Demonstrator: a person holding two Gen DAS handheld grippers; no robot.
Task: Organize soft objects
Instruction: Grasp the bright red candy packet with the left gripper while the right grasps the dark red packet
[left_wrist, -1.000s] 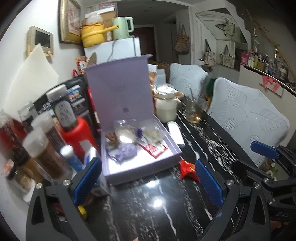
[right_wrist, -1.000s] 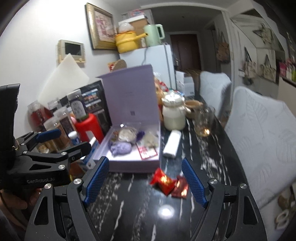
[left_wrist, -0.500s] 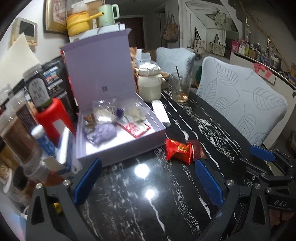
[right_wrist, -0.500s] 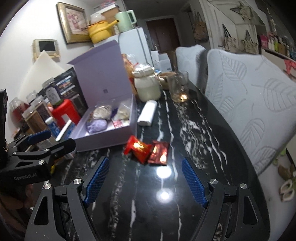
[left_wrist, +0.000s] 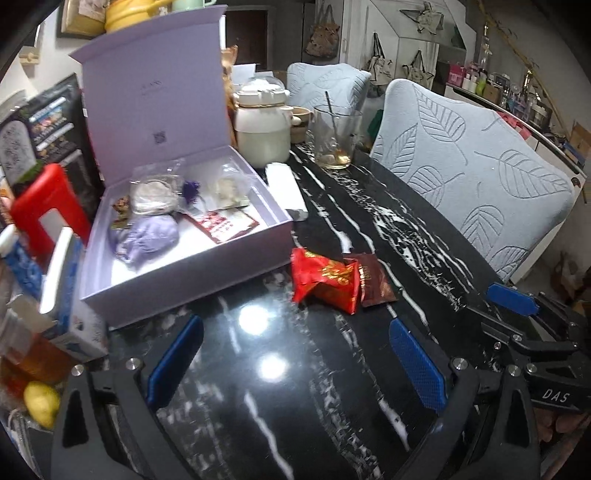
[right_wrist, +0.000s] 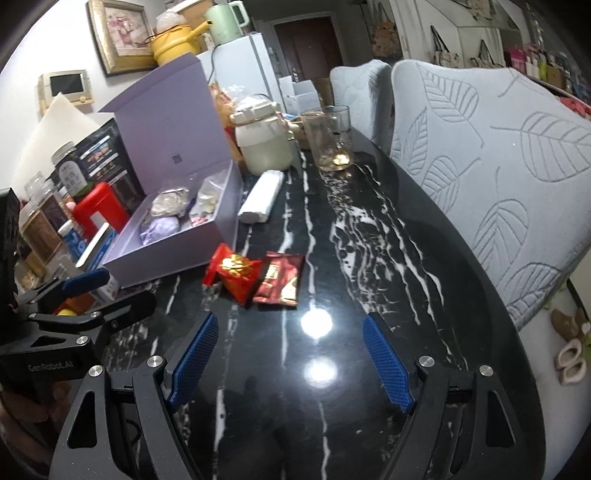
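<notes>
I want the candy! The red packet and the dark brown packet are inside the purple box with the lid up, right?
Not quite. The red packet and the dark brown packet lie on the black marble table, just outside the purple box, touching each other. The box's lid is up, as you said. The right wrist view shows it clearly.

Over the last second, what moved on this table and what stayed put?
Both grippers came down and tilted toward the table: left gripper, right gripper. Both are open and empty; nothing was gripped or released. The red packet and dark red packet stayed beside the open purple box.
</notes>
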